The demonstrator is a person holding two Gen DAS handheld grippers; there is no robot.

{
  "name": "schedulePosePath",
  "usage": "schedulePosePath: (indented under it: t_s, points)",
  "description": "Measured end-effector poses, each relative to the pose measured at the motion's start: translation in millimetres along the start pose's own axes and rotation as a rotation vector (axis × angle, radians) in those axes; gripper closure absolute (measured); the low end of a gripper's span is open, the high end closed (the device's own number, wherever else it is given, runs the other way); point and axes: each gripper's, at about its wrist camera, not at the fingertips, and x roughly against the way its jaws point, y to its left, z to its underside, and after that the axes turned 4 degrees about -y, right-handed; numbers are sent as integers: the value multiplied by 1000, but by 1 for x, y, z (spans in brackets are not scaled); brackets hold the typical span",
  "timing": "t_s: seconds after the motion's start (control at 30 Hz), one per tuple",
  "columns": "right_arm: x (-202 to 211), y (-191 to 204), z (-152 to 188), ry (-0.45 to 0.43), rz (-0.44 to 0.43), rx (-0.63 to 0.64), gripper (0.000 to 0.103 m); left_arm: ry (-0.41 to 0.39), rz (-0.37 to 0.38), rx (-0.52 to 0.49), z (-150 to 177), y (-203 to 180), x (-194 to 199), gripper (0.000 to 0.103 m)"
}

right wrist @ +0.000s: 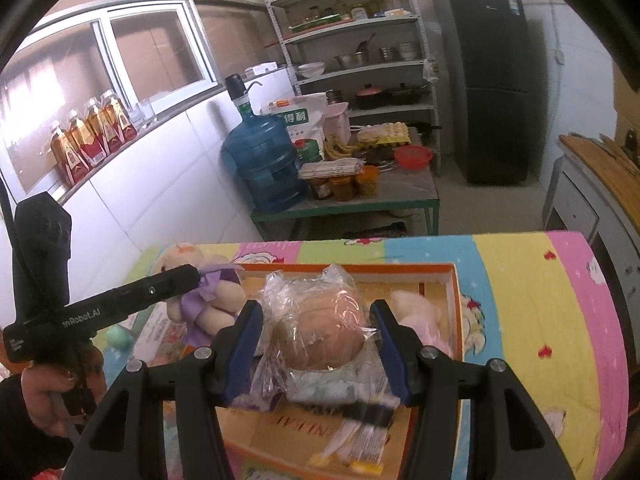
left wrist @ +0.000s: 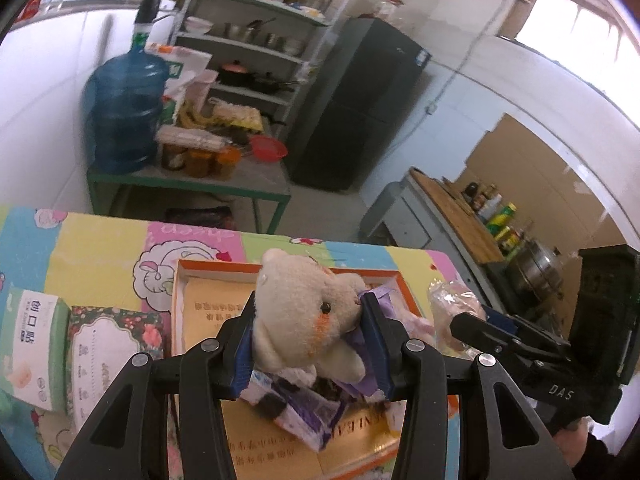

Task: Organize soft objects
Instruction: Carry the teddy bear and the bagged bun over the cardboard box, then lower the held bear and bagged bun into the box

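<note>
Cream teddy bear point(left wrist: 308, 312), purple dress; orange-rimmed box point(left wrist: 208, 267).

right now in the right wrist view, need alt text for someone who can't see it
The right gripper clamps a plastic-wrapped round bun above an orange-rimmed box on a colourful tablecloth. At left, the left gripper holds a cream teddy bear in a purple dress; kitchen shelves stand behind.

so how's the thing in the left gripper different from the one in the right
The left gripper holds a beige plush bear, bare fabric with a purple dress. The right gripper holds a smooth round tan item wrapped in clear crinkled plastic. The bear has a face and limbs; the wrapped item is a plain dome shape. Both are gripped between blue pads above the orange-rimmed box.
</note>
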Motion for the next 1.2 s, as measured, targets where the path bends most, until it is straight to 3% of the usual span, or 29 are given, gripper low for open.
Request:
schedulePosePath:
  t_s: [0.3, 1.2]
  points:
    - [-47, -21, -19, 68, -45, 2, 47, 13, -67, 83, -5, 15, -30, 54]
    - [-120, -44, -19, 202, -42, -3, 47, 129, -146, 88, 8, 25, -94, 54]
